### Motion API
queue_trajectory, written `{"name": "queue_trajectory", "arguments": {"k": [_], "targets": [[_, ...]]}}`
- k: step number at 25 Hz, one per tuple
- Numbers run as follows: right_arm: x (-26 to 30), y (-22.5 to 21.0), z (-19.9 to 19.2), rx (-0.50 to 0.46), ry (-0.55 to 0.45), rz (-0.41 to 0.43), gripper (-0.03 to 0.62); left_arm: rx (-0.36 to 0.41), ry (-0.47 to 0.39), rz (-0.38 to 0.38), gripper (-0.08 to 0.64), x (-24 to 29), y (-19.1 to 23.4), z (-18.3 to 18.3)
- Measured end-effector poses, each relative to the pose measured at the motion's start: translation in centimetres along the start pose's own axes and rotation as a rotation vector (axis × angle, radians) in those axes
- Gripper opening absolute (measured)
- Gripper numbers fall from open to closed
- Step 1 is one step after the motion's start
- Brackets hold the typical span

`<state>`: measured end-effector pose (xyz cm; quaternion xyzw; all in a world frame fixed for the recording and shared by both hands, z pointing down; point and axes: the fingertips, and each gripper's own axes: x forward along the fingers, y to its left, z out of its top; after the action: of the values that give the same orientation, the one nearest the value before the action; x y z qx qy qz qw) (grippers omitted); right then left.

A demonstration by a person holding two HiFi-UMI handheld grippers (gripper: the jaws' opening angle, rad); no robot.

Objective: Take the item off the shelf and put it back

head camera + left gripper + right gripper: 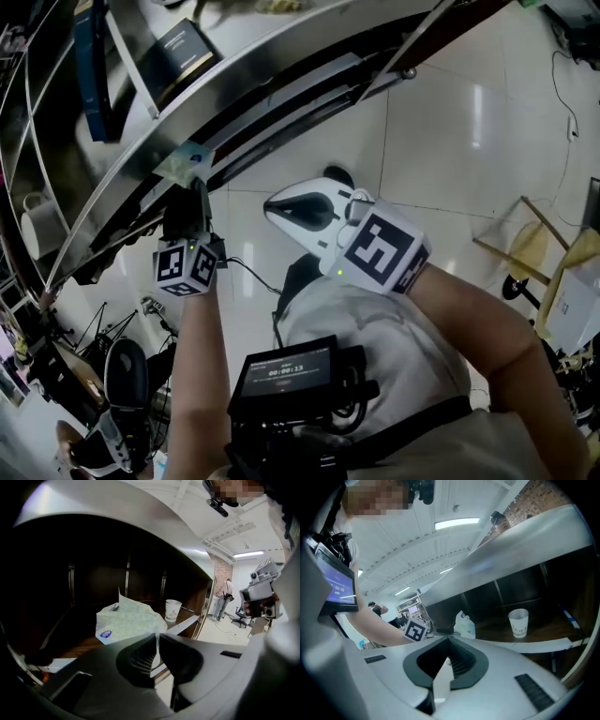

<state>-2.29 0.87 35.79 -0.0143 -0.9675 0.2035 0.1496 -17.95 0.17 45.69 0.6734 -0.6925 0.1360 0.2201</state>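
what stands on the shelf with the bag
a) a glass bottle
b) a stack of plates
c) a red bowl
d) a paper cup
d: a white cup stands upright on the shelf, to the right of the bag in the left gripper view and apart from it.

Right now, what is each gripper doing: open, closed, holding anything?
Left gripper: jaws closed on the corner of the pale green packet.
Right gripper: jaws closed, empty.

Head view down, gripper views facing shelf (534,645)
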Motion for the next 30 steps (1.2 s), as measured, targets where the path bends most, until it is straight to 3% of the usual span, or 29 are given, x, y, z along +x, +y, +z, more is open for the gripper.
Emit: {"name": "queue_trajectory", "arguments": {"k": [12, 20, 30], "targets": [[-2.8, -1.7, -2.7, 0.07, 0.006, -0.103, 0.008, 0.093, 0.025, 0.016, 0.021, 6.4, 1.1, -0.1], [-3.6, -2.4, -3.3, 0.095, 0.0, -0.125, 0.008, 0.062, 0.032, 0.073, 0.025, 8.1, 2.0, -0.4], [-2.8, -3.6, -4.1, 0.099, 0.01, -0.127, 0.008, 0.08, 0.033, 0.078, 0.183, 8.1, 1.4, 0.1]]}}
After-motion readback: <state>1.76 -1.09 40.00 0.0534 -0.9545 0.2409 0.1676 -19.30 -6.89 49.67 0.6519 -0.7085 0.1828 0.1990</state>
